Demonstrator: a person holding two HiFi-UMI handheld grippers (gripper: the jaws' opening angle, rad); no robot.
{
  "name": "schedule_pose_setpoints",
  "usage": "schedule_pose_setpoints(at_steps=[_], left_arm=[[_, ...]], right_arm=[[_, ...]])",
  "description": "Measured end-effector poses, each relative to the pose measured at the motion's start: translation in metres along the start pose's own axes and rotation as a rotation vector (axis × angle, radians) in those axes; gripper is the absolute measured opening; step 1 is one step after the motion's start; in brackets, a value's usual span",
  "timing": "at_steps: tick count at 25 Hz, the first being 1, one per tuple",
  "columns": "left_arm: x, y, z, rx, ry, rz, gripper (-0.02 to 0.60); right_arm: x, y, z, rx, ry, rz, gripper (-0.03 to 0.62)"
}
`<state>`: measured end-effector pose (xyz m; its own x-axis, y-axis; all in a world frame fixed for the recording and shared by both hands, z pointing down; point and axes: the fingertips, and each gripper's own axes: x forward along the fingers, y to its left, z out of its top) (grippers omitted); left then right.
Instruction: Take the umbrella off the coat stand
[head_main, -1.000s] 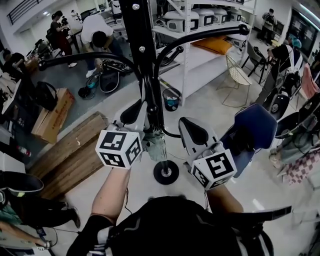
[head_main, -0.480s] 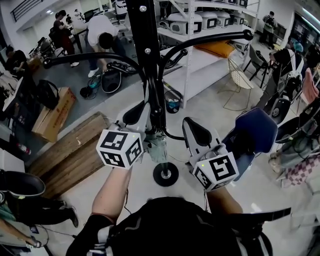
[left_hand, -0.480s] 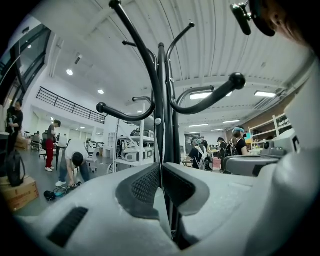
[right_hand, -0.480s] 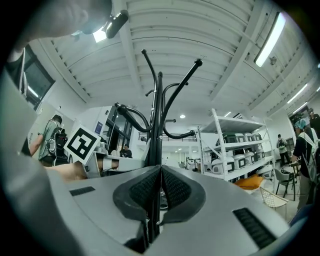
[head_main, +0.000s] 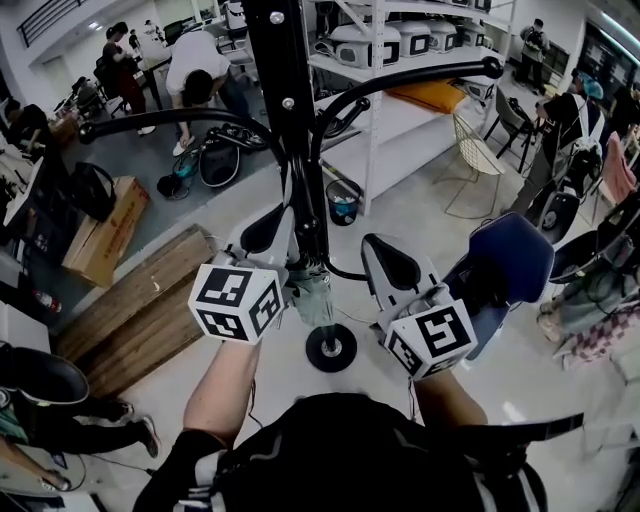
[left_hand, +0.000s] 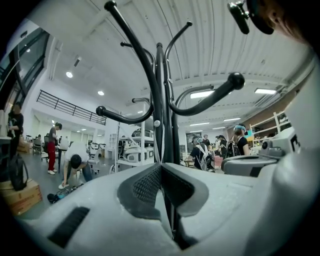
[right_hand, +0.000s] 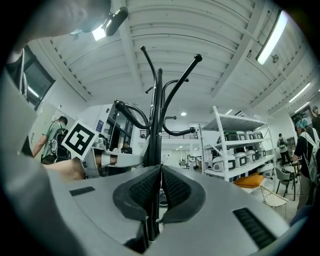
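Little has shifted over the last second: both tools keep their stations either side of the pole, and the right one has only drifted a touch. In its own view the left tongs (left_hand: 161, 166) are pressed together, and a pale wedge of fabric sits in the gap behind the tips. They therefore seem to be pinching the pale grey-green folded fabric umbrella (head_main: 314, 292). The grip lies tight against the pole, probably so the bundle can be lifted without swinging. The right tongs (right_hand: 161, 167) are pressed together too, with nothing between them and only the pole showing beyond. They hover just beside, likely in reserve to steady the bundle. The umbrella hangs close along the shaft of the black metal coat stand (head_main: 285, 100), below its curved hooks. Its long axis runs upright with the pole, the lower end pointing down towards the round black base (head_main: 331, 346) on the floor. What it hangs from cannot be made out.
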<state>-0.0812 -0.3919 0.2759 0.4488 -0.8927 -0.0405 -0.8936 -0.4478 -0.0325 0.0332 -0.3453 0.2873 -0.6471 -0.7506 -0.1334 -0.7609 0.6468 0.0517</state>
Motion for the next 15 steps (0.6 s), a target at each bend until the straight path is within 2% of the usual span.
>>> schedule_pose_setpoints(at_steps=[3, 8, 15], left_arm=[[-0.011, -0.003, 0.025, 0.046, -0.074, 0.006, 0.012], [-0.018, 0.005, 0.067, 0.09, -0.119, -0.018, 0.012], [-0.016, 0.007, 0.068, 0.043, -0.122, -0.04, 0.012]], right_arm=[[-0.002, -0.001, -0.003, -0.001, 0.002, -0.002, 0.008], [0.005, 0.007, 0.001, -0.005, -0.002, 0.018, 0.008], [0.003, 0.011, 0.009, -0.013, -0.017, 0.032, 0.008]])
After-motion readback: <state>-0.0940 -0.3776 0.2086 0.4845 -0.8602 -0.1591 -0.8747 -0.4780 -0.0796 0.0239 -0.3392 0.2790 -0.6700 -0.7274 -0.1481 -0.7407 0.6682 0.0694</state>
